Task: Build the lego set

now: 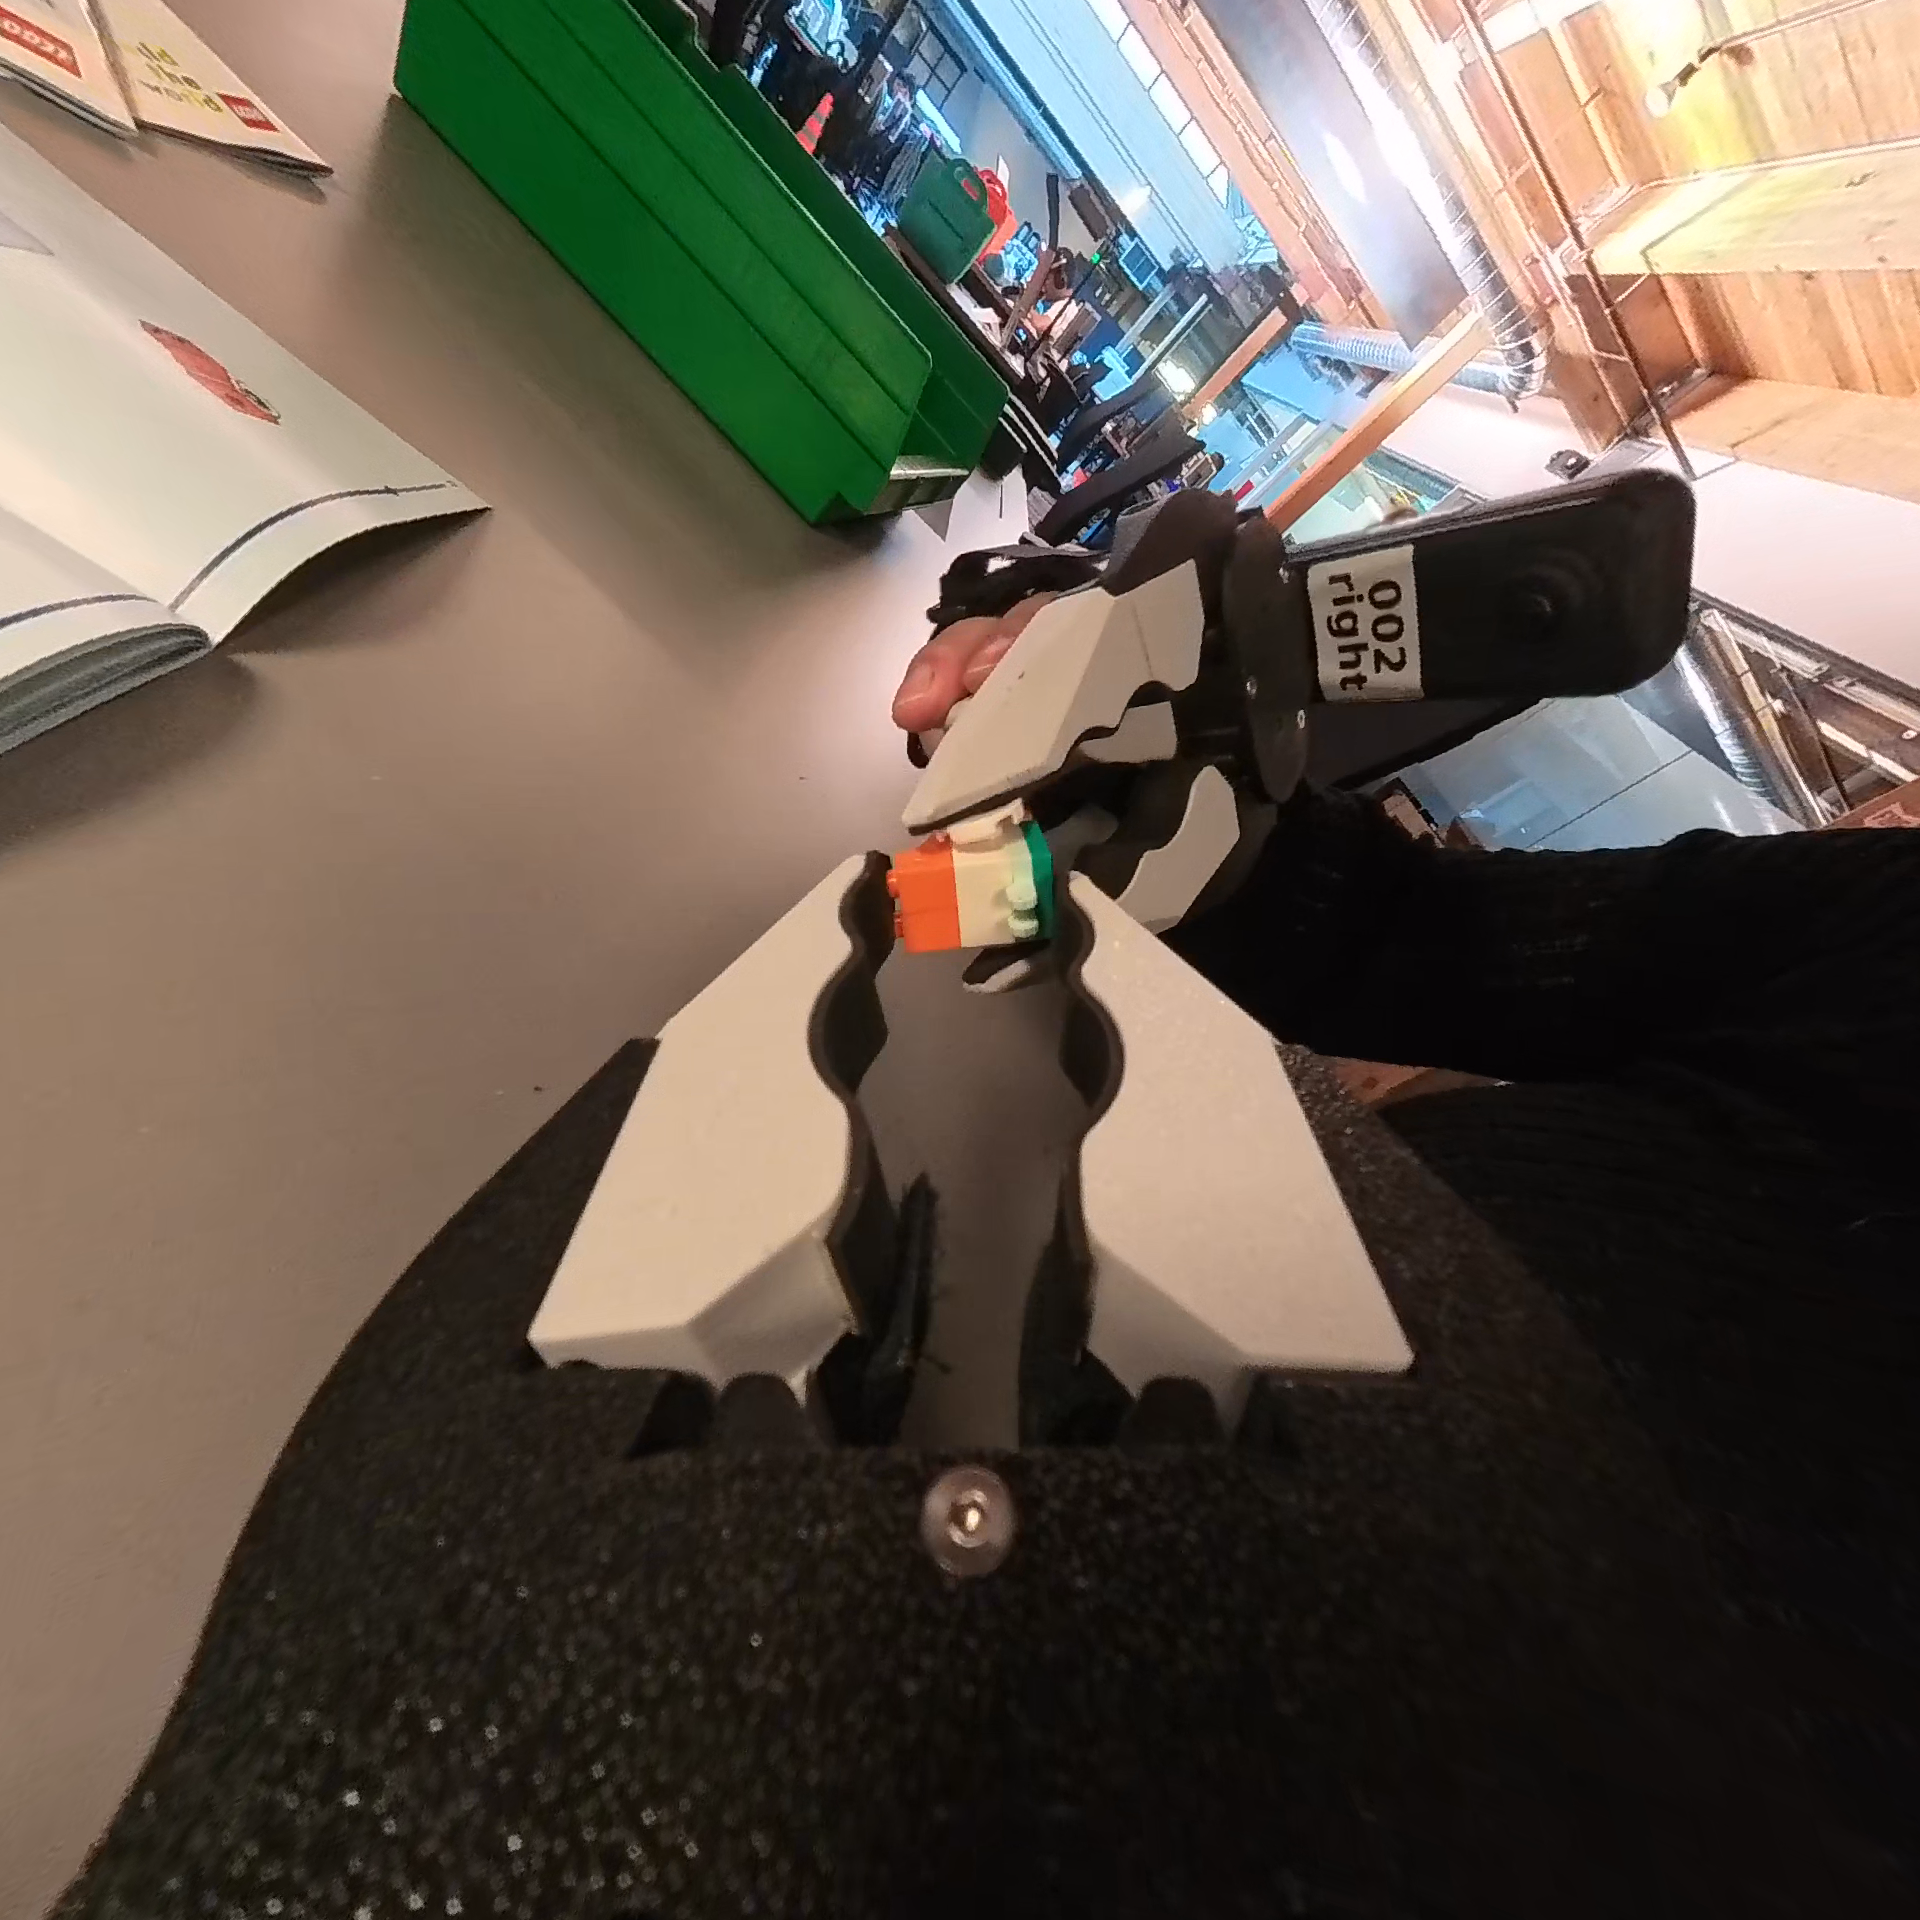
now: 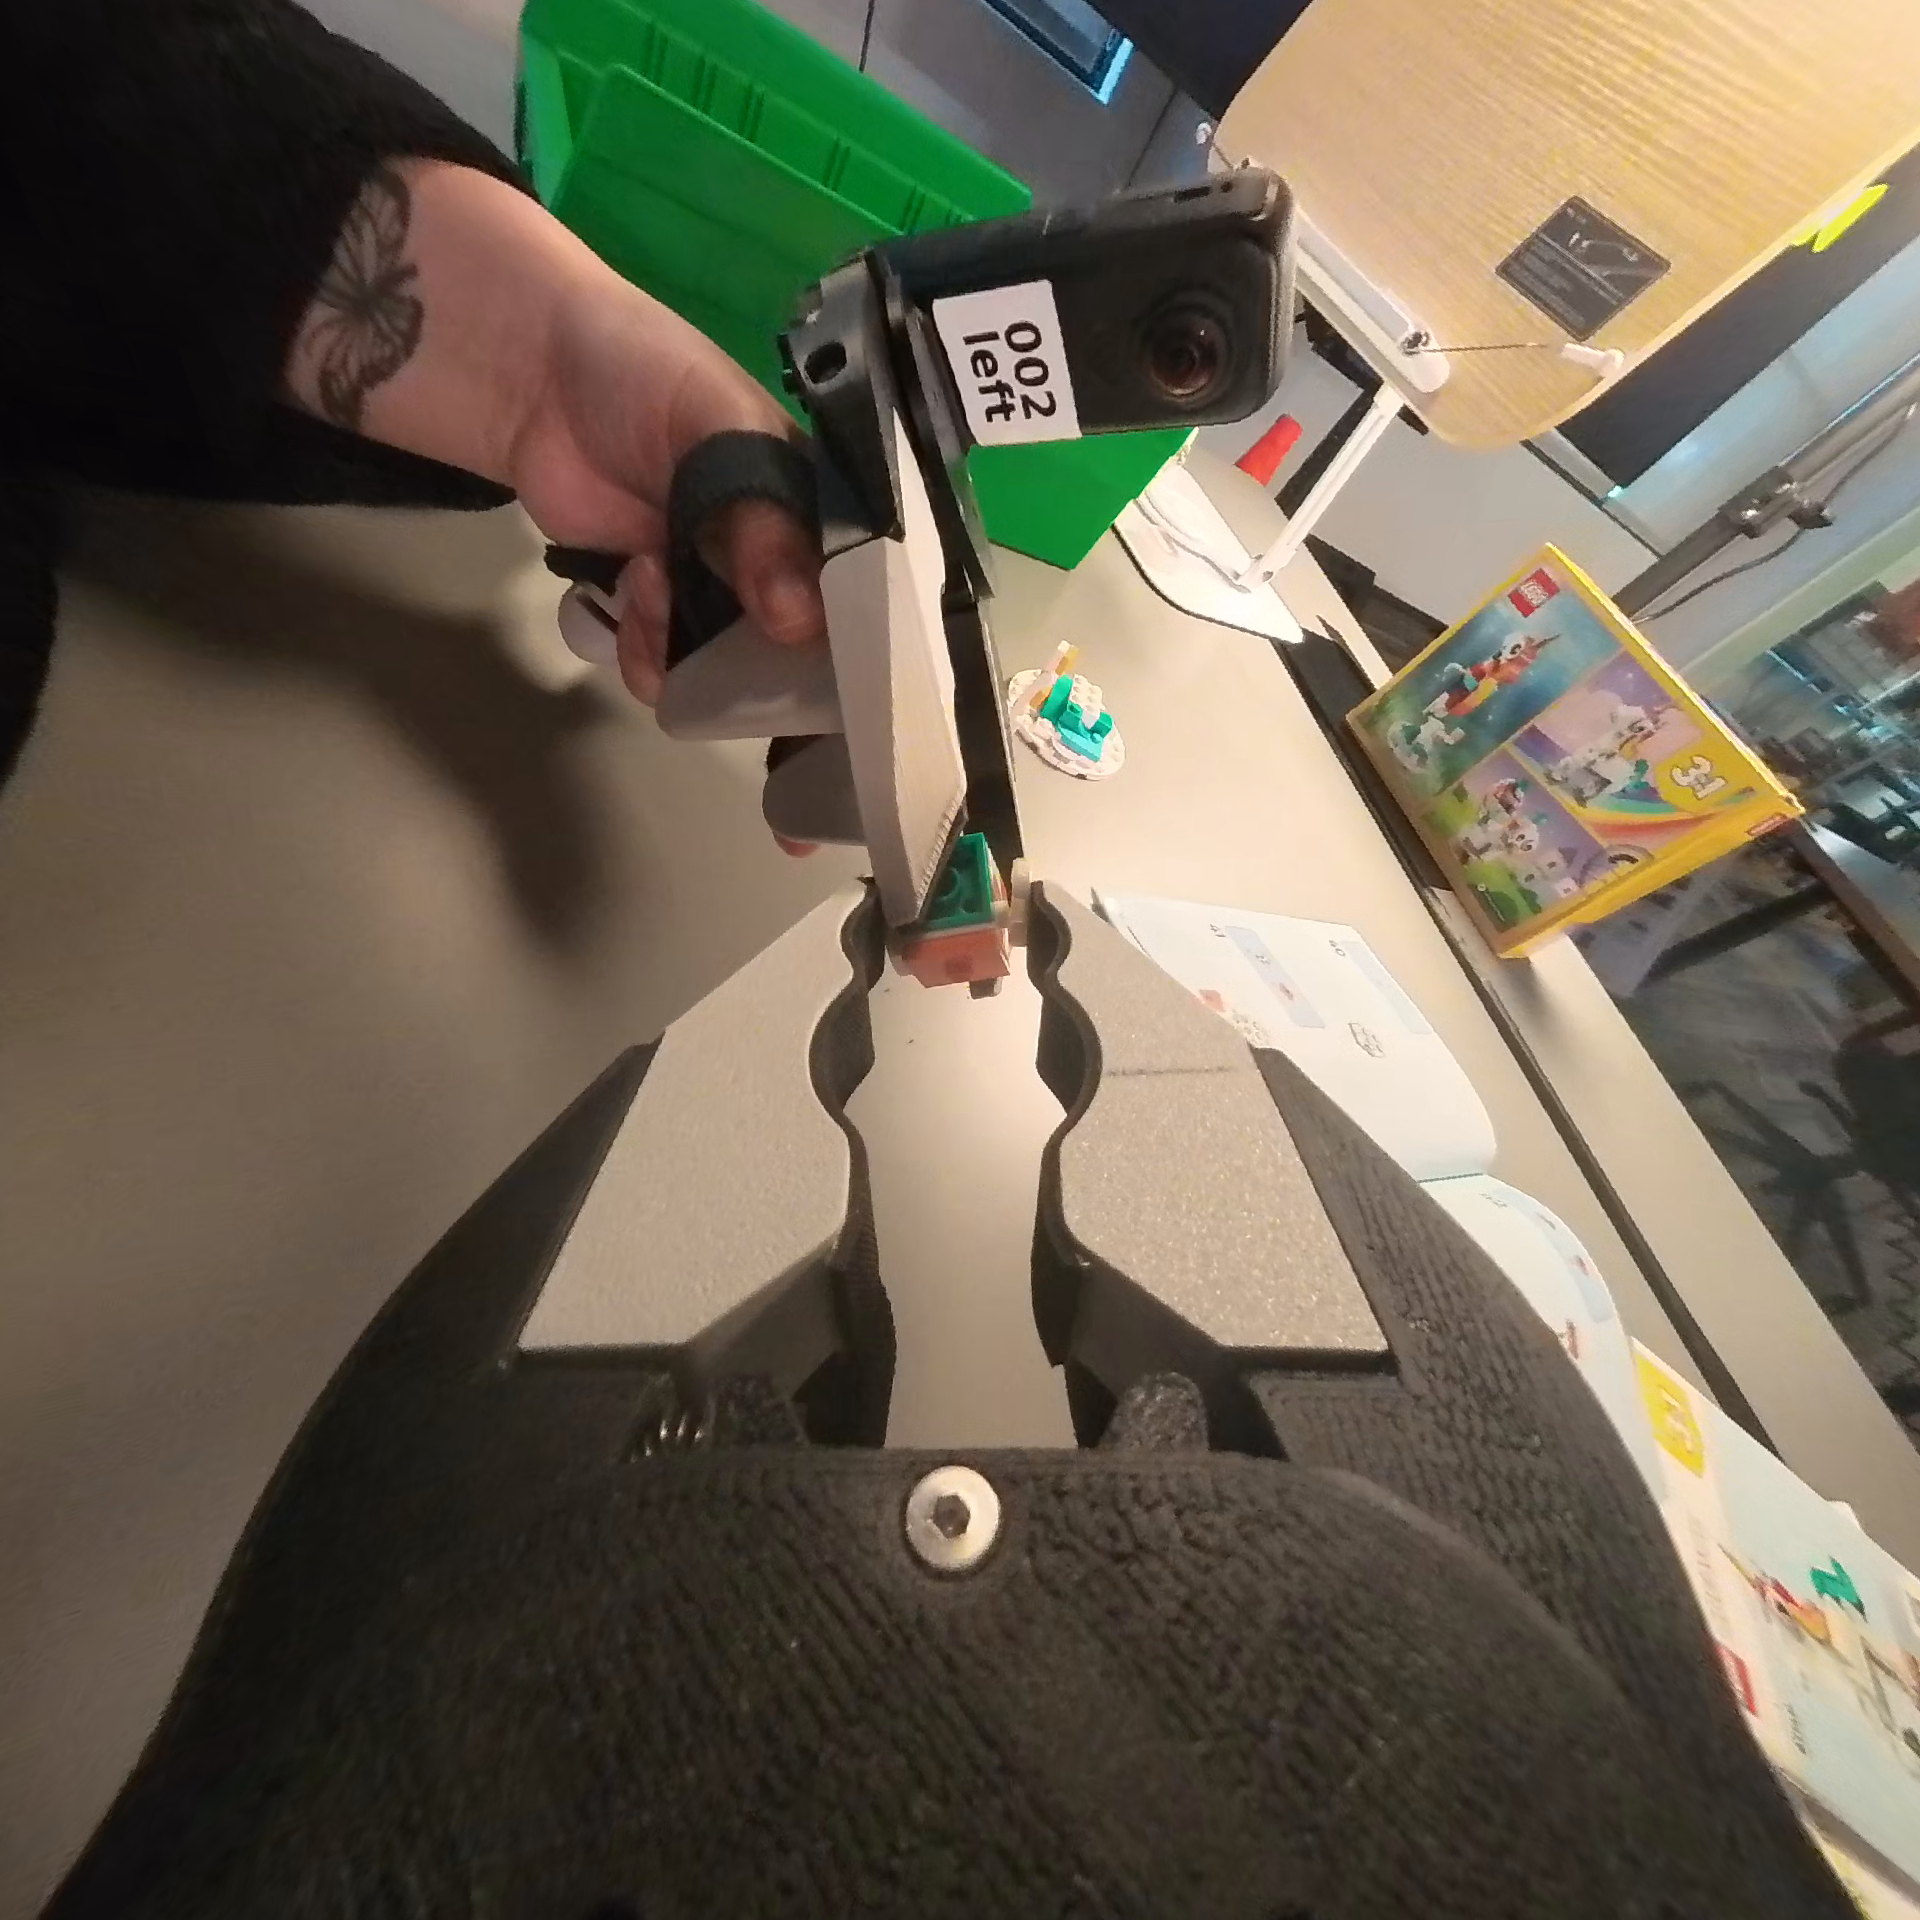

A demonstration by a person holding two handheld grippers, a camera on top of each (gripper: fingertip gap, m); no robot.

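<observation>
A small brick assembly (image 1: 961, 899) of orange, white and green bricks is held in the air above the grey table (image 1: 468, 831). My left gripper (image 1: 971, 881) is shut on it, one tip on the orange end and one on the green end. My right gripper (image 2: 951, 914) is also shut on the assembly (image 2: 951, 935), crosswise to the left one. In the left wrist view its upper finger (image 1: 997, 717) presses on a small white piece (image 1: 987, 828) on top of the assembly. The left gripper's fingers (image 2: 904, 727) come down from above in the right wrist view.
Green bins (image 1: 707, 260) stand at the back of the table. An open instruction booklet (image 1: 156, 499) lies to the left and also shows in the right wrist view (image 2: 1320, 1029). A small build on a white round plate (image 2: 1070, 727) and the yellow set box (image 2: 1558, 748) sit farther off. The tips of both grippers are at nearly the same place.
</observation>
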